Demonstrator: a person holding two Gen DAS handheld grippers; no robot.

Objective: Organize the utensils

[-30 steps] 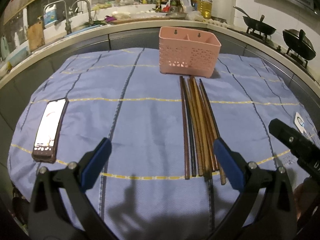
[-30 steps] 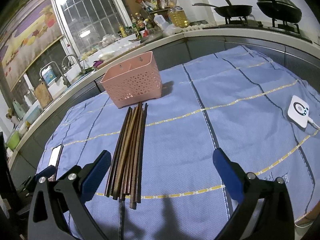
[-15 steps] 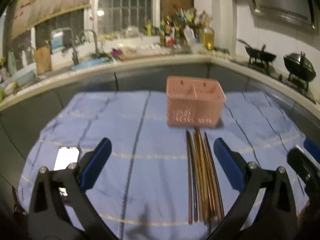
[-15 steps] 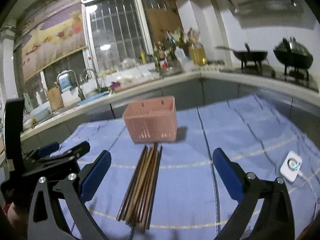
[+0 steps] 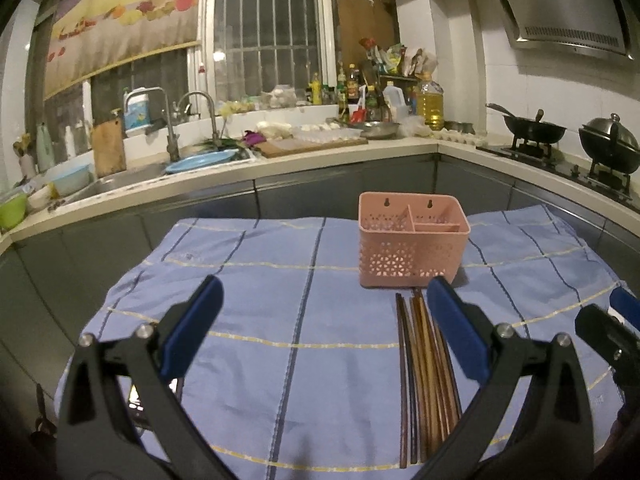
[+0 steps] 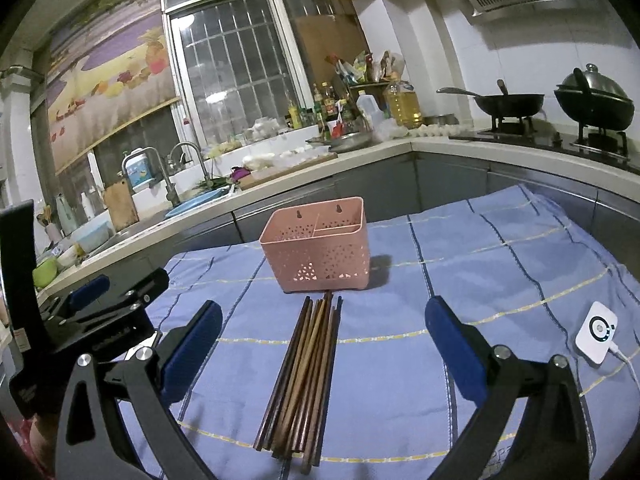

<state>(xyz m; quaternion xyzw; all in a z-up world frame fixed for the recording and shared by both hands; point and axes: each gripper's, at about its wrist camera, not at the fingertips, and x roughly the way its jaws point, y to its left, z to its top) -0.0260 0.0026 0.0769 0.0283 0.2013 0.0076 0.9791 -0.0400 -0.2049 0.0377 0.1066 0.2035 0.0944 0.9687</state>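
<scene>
Several dark and brown wooden chopsticks lie side by side on the blue checked cloth, pointing at a pink perforated utensil basket with inner compartments. My left gripper is open, held above the cloth left of the chopsticks, its right finger over their far ends. My right gripper is open too, straddling the chopstick bundle from above. Nothing is held by either. The left gripper's body shows at the left in the right wrist view.
A phone lies partly hidden behind my left finger. A white puck with a cable sits at the cloth's right edge. Behind the table run a cluttered counter with a sink and a stove with woks.
Both grippers have tilted up and pulled back, so the kitchen fills more of each view and the basket and chopsticks sit lower. Both stay open; nothing on the cloth moved.
</scene>
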